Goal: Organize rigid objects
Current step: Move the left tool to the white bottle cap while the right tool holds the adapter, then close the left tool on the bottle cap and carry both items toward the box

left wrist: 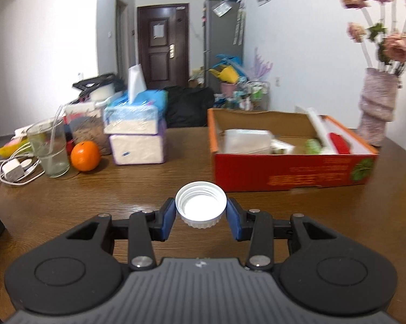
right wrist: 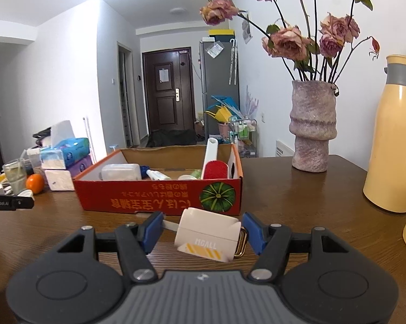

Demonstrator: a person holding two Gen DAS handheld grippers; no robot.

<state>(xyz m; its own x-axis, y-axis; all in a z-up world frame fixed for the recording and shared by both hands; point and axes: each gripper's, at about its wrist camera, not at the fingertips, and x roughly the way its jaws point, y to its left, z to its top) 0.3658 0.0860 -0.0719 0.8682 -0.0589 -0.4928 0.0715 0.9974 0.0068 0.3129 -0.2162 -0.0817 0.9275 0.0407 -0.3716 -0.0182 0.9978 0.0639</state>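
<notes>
My left gripper [left wrist: 200, 214] is shut on a white ribbed bottle cap [left wrist: 201, 204], held open side up above the brown wooden table [left wrist: 138, 189], a little short of the red cardboard box [left wrist: 292, 170]. My right gripper [right wrist: 203, 230] is open around a small white case marked MOALL [right wrist: 207, 233] with a metal ring, which lies on the table [right wrist: 297, 197]; a gap shows at the left finger. The red box [right wrist: 159, 197] stands just beyond it and holds a white container, a tube and a red-headed roller. The left gripper's edge [right wrist: 10, 203] shows at far left.
Stacked tissue packs [left wrist: 136, 132], an orange [left wrist: 85, 156], a glass with a straw [left wrist: 50, 148] and a charger with cables [left wrist: 12, 172] sit at the left. A vase of dried roses [right wrist: 312, 127] and a yellow thermos [right wrist: 391, 140] stand at the right.
</notes>
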